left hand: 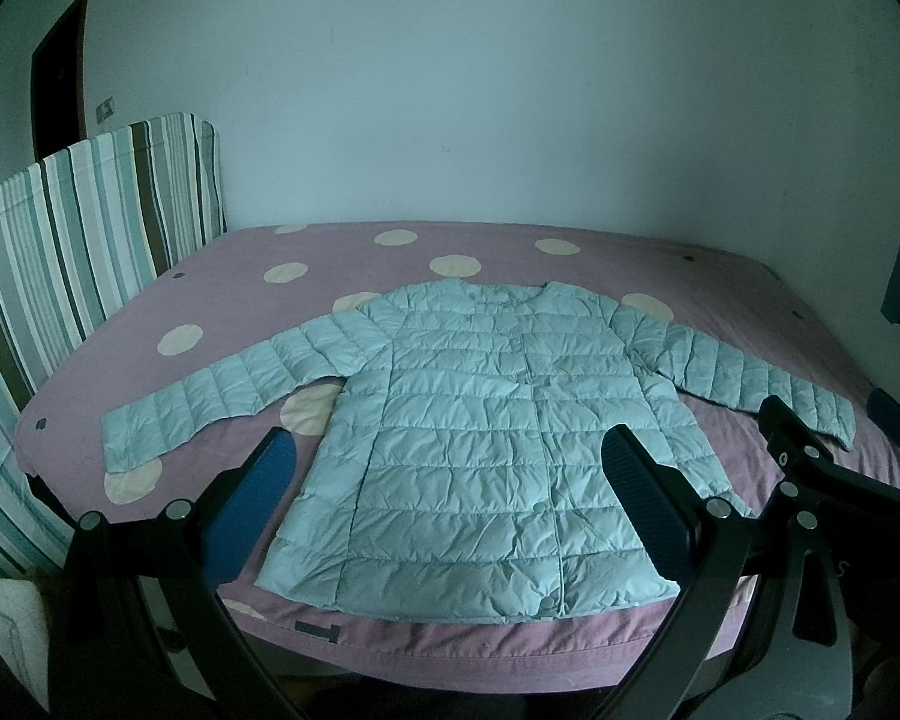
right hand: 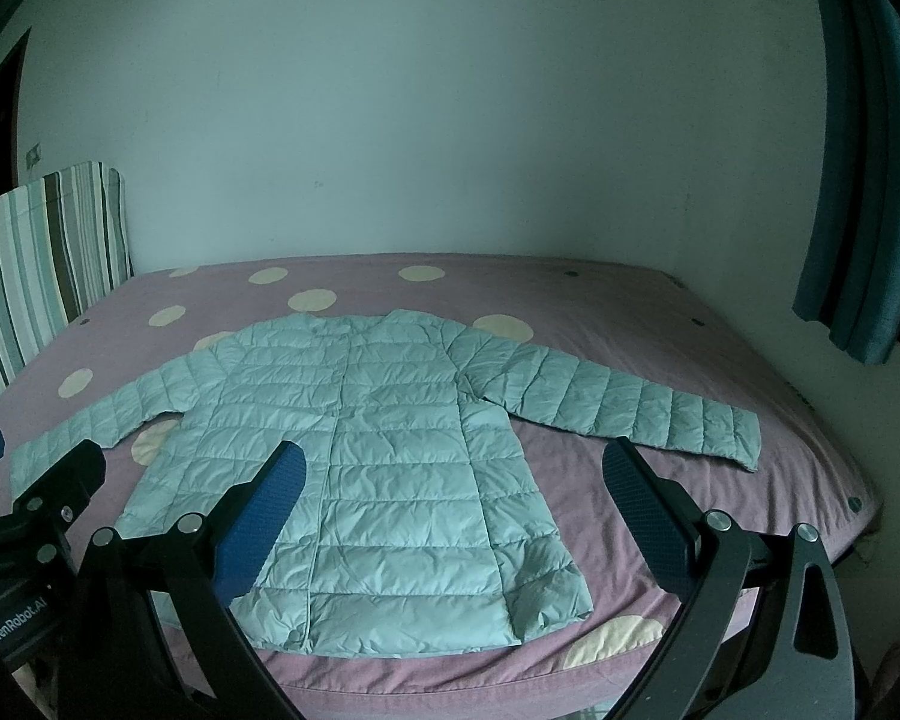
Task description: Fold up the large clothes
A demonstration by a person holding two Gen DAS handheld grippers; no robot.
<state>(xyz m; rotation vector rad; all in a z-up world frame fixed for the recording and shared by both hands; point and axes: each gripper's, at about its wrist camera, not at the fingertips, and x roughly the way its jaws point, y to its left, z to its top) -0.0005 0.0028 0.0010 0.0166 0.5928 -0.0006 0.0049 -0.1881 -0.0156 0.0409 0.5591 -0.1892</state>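
Pink polka-dot bed sheet (left hand: 510,252) fills the middle, striped headboard (left hand: 78,240) upright at left, teal curtain (right hand: 858,180) hanging right, bare wall (left hand: 480,90) behind.

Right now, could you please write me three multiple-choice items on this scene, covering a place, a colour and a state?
1. Where does the jacket lie?
A. Spread flat on the bed
B. Hung on the wall
C. Draped over the striped headboard

2. What colour are the bed sheet's dots?
A. Black
B. Cream
C. Red

3. How are the left hand-held gripper and right hand-held gripper?
A. Both shut on a sleeve
B. One open, one shut
C. Both open, holding nothing

Answers:
1 A: it lies front up, with both sleeves stretched out to the sides.
2 B: pale cream rounds mark the pink sheet.
3 C: each view shows the fingers wide apart, with only distant fabric between them.
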